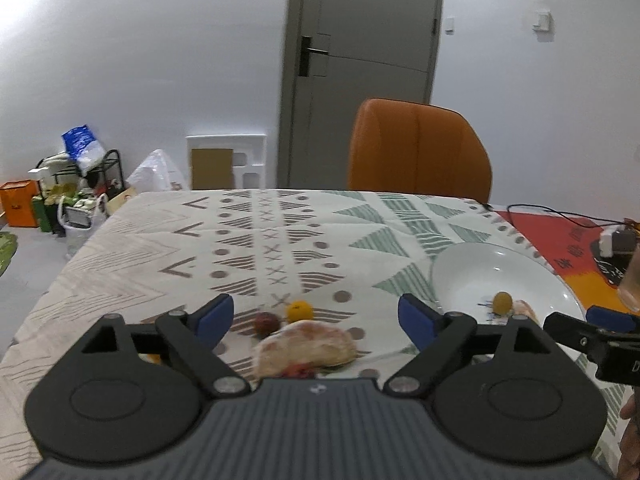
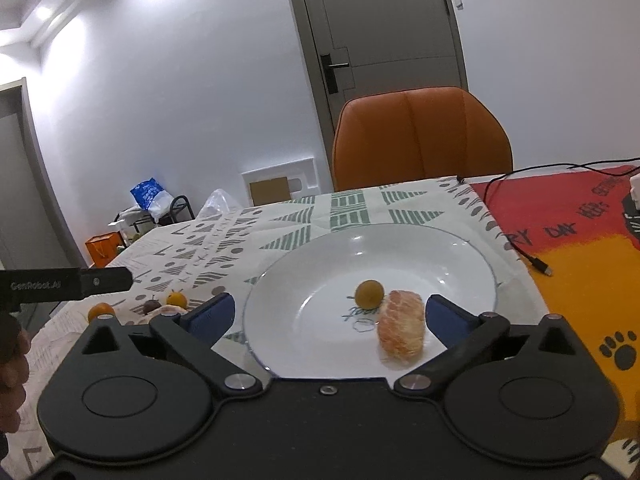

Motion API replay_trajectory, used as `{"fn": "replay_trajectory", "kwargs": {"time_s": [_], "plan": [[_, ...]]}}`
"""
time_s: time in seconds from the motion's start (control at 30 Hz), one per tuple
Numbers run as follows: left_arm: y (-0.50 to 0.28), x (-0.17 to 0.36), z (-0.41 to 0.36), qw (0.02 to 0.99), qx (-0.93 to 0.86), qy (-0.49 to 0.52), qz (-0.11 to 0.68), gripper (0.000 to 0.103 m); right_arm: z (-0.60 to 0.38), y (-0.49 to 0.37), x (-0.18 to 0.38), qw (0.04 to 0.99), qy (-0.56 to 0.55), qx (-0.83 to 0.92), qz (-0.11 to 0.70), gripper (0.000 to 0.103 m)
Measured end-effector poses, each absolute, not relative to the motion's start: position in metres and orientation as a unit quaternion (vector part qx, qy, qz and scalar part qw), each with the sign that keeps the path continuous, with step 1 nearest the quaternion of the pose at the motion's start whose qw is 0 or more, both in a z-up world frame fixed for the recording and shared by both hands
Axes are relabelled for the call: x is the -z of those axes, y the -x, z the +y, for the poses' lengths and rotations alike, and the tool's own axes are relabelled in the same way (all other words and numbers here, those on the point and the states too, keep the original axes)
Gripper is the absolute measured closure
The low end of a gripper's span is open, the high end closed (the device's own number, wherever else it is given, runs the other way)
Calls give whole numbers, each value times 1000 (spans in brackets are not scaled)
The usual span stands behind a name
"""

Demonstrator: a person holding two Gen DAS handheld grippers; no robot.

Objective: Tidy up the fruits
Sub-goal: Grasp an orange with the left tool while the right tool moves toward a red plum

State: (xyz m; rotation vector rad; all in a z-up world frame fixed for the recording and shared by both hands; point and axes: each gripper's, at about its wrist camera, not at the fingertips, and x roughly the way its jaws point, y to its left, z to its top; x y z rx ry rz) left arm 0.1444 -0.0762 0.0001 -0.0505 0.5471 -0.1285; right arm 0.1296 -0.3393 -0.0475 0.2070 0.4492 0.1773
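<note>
The left gripper (image 1: pixel 316 320) hangs low over the counter (image 1: pixel 160 248), which is covered with a patterned cloth, and its jaws stand wide apart with nothing pressed between the blue pads. Just ahead of it, between the two fingers in its view, lies a peeled pinkish citrus piece (image 1: pixel 306 346) on the cloth. Just beyond that piece sit a dark red fruit (image 1: pixel 267 323) and a small orange fruit (image 1: pixel 299 311), close together. Another small orange fruit (image 2: pixel 101 311) lies farther left on the cloth, seen in the right wrist view.

The right gripper (image 2: pixel 330 316) is held at the near edge of the white plate (image 2: pixel 400 248), its jaws also spread wide and gripping nothing. On the plate rest a small yellow-green round fruit (image 2: pixel 369 294) and, touching it on the right, a second peeled citrus piece (image 2: pixel 401 334), which lies near the right finger.

An orange chair (image 1: pixel 418 148) stands at the far side of the counter. To the right of the plate a red and orange mat (image 2: pixel 580 240) carries a black cable (image 2: pixel 536 258).
</note>
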Motion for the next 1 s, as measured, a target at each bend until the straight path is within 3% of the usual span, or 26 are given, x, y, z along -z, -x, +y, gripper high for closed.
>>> {"fn": "replay_trajectory", "kwargs": {"time_s": [1.0], "plan": [[-96,11,8,959,-1,70,274,15,-252,-127,38,951,-60,-187,237,0]]}}
